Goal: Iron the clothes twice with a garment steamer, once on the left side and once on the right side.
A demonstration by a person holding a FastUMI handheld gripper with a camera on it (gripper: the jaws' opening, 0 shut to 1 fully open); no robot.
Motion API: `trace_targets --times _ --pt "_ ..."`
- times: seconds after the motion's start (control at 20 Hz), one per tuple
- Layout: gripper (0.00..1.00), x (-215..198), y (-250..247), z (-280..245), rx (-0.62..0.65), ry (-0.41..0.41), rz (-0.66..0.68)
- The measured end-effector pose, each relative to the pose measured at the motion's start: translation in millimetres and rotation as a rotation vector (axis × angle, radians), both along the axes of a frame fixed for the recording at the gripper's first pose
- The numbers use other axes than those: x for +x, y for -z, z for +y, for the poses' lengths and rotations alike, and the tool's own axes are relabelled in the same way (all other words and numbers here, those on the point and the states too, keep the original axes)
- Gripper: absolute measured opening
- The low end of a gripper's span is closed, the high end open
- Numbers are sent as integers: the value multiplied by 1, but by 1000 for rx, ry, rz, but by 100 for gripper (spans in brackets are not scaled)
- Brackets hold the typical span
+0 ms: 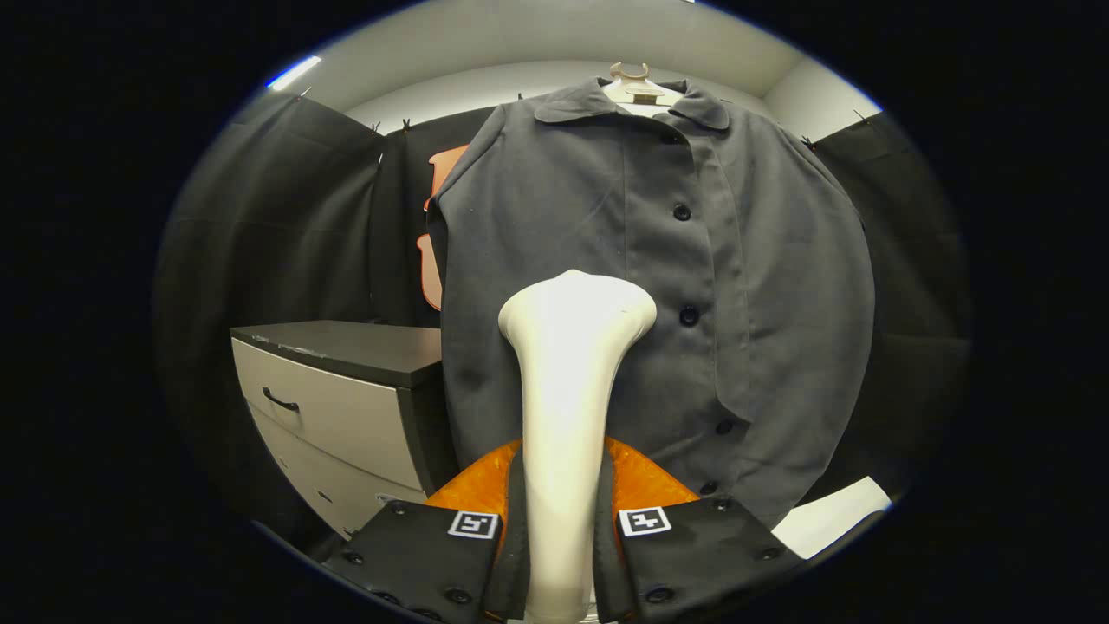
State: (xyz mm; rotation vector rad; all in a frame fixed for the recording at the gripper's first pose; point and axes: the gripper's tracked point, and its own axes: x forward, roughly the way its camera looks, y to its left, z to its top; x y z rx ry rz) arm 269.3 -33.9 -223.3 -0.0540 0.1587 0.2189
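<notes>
A: Steamer (567, 381) clamped between both fingers of the gripper (559, 555), head up ahead of them, against the grey coat (736, 286)?
B: Yes, at or near mid-front, contact unclear. Coat's on a hanger (639, 87) beyond the fingers.
A: Tip?
B: Keep head flat, stroke slow down one side.

Black cloth walls (286, 225) hung on both sides of the booth and behind it, pinned along their upper edge with small clips. Above the cloth there was a plain white wall (485, 87) and a white ceiling (537, 35), with a bright strip light (293, 73) high in the corner. A low cabinet (346, 407) with a dark flat top and pale grey drawer fronts stood against the cloth; its upper drawer carried a dark curved handle (280, 399). On the opposite side, low down, a white flat surface (832, 516) was partly visible.
</notes>
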Motion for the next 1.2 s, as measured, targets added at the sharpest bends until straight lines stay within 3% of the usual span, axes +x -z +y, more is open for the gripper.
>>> trace_targets --times 0.65,1.2 --pt "37 -28 45 -7 18 20 98" --pt "37 -64 -6 -13 42 3 30"
